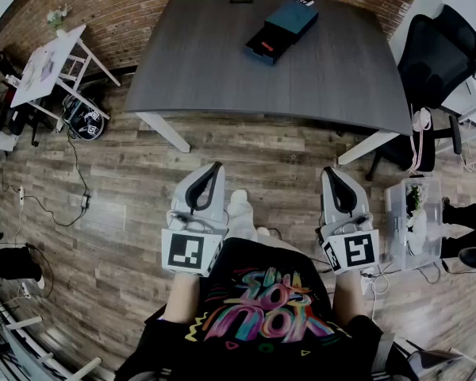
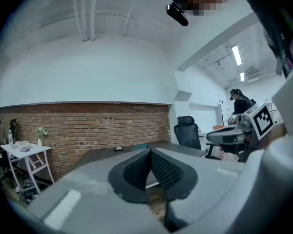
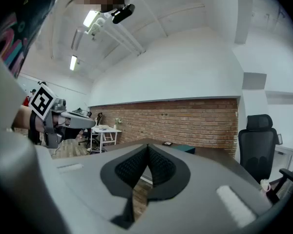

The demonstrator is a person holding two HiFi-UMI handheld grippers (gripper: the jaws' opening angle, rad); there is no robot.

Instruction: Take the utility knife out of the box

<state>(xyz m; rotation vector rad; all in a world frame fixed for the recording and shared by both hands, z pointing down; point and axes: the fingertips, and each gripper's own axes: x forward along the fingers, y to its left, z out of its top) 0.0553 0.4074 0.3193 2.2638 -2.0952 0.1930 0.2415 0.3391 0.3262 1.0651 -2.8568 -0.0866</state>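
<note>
you hold both the left gripper (image 1: 209,173) and right gripper (image 1: 337,178) closed and empty, well short of the box (image 1: 282,28) on the table (image 1: 222,70).

Your desk (image 1: 222,70) reads dark grey, box (image 1: 284,24) dark teal and black. Left tongs (image 1: 215,167) and right tongs (image 1: 330,171): light grey, black ribbed pads (image 2: 136,172), black-and-white square markers (image 1: 185,252). Floor (image 1: 103,205) brown planks, wall (image 1: 135,6) red brick, your shirt (image 1: 254,308) black with multicolour print.

Left tongs (image 1: 214,167) and right tongs (image 1: 331,173) are held side by side before the torso, pointing forward, roughly level. Both jaw pairs are closed pad to pad.
</note>
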